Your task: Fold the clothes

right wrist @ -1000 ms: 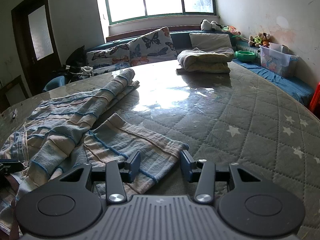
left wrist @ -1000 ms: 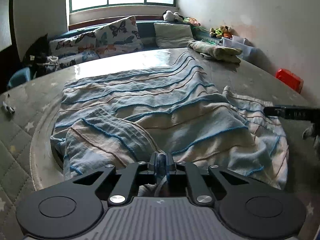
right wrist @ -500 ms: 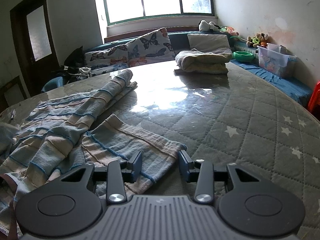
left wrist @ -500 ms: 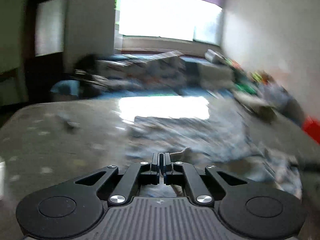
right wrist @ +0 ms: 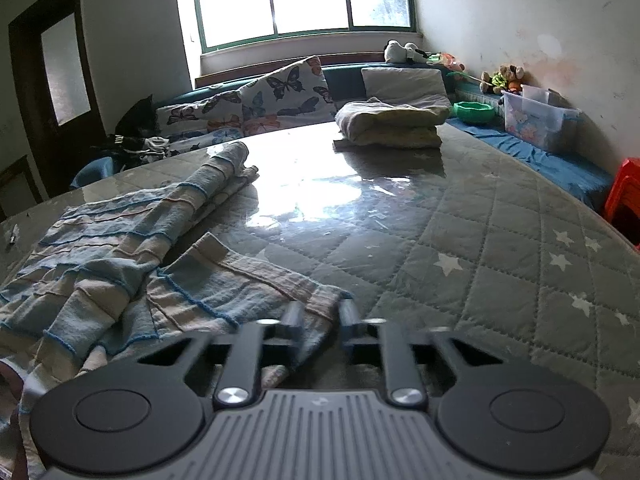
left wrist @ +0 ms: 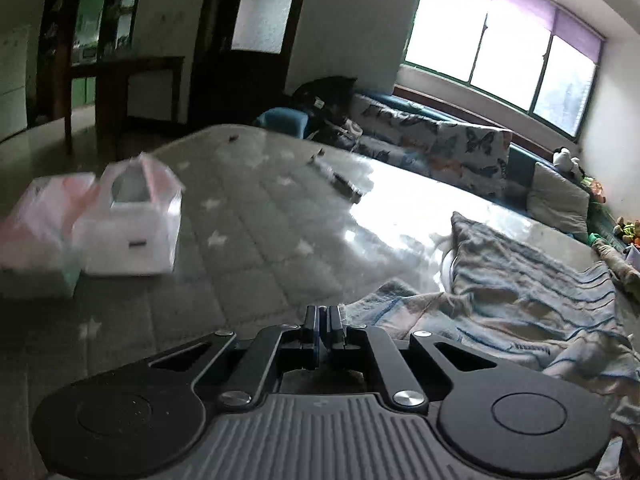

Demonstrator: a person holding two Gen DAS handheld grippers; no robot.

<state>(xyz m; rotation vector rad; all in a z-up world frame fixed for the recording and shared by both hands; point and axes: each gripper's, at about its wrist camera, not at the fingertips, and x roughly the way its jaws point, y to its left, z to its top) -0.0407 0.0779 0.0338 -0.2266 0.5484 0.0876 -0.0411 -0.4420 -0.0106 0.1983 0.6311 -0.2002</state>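
Note:
A blue-and-beige striped garment [right wrist: 120, 240] lies spread on the quilted round table [right wrist: 480, 240]. In the right wrist view its near corner lies between the fingers of my right gripper [right wrist: 322, 314]. That gripper is open, low over the table, and its fingers are blurred. In the left wrist view the garment [left wrist: 520, 300] stretches off to the right. Its near edge runs up to the tips of my left gripper [left wrist: 324, 318], which is shut and appears to pinch that edge. The view points left across the table [left wrist: 260, 240].
A folded beige pile [right wrist: 388, 124] sits at the table's far side. A white plastic bag [left wrist: 132, 220] and a pink box [left wrist: 36, 220] stand on the left part. Small dark items [left wrist: 344, 182] lie further back. Butterfly cushions [right wrist: 288, 92], a storage bin [right wrist: 536, 120] and a red stool [right wrist: 624, 192] ring the table.
My left gripper stayed shut and swung sharply left, so its view now faces the door side. The right gripper's fingers have narrowed around the garment's corner.

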